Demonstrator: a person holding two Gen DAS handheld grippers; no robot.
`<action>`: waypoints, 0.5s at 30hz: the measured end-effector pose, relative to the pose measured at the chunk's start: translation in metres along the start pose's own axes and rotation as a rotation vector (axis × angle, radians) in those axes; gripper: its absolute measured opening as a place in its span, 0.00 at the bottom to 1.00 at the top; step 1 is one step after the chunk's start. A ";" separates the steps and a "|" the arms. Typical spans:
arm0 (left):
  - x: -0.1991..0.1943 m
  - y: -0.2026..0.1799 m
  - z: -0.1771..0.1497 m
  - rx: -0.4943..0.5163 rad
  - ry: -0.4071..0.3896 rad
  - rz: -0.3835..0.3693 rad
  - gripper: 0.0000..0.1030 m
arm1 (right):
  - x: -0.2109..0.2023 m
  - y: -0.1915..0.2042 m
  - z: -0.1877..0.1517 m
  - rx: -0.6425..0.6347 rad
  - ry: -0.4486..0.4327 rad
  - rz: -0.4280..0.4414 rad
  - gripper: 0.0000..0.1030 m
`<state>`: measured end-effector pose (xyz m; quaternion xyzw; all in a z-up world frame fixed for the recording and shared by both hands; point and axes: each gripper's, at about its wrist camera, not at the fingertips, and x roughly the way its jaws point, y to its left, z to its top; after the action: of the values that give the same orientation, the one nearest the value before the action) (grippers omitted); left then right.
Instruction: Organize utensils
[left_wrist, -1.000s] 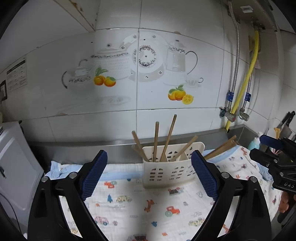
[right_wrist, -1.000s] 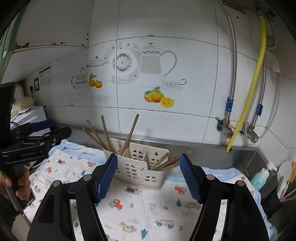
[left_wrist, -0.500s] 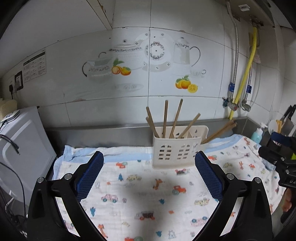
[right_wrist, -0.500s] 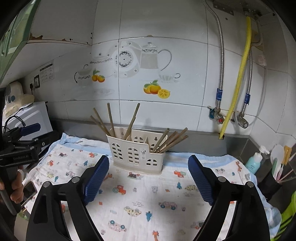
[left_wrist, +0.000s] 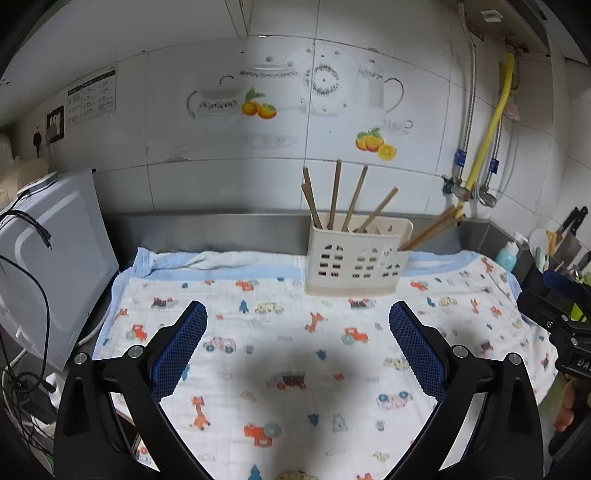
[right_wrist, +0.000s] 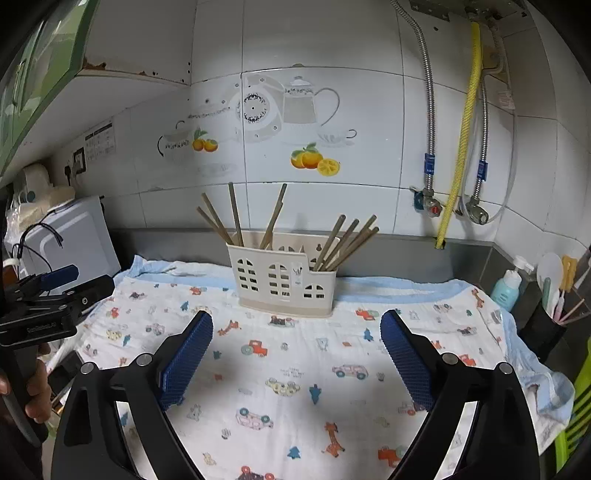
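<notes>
Left gripper (left_wrist: 297, 339): jaws wide apart, empty.
Right gripper (right_wrist: 295, 349): jaws wide apart, empty.
Chopsticks (right_wrist: 347, 240): in holder (right_wrist: 282, 280), frame centre.
Advice: likely finished; keep clear of holder.

white tiled wall (left_wrist: 417, 66) with teapot decals, steel counter backsplash (right_wrist: 399, 254) below.

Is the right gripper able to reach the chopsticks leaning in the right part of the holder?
Probably yes. The right gripper is open and empty, only bare cloth lies before the holder, and the chopsticks stick out above its rim.
</notes>
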<state>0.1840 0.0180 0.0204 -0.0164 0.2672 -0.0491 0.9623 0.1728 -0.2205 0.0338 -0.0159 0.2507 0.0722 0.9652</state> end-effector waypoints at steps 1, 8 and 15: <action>-0.001 -0.001 -0.003 0.011 0.001 0.014 0.95 | -0.001 0.000 -0.002 0.000 0.000 -0.001 0.87; -0.016 -0.011 -0.013 0.064 -0.017 0.035 0.95 | -0.016 0.006 -0.013 -0.011 -0.014 -0.017 0.89; -0.029 -0.015 -0.020 0.073 -0.024 0.036 0.95 | -0.029 0.008 -0.021 -0.015 -0.027 -0.026 0.89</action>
<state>0.1476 0.0061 0.0190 0.0231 0.2538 -0.0412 0.9661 0.1360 -0.2176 0.0293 -0.0255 0.2367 0.0620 0.9693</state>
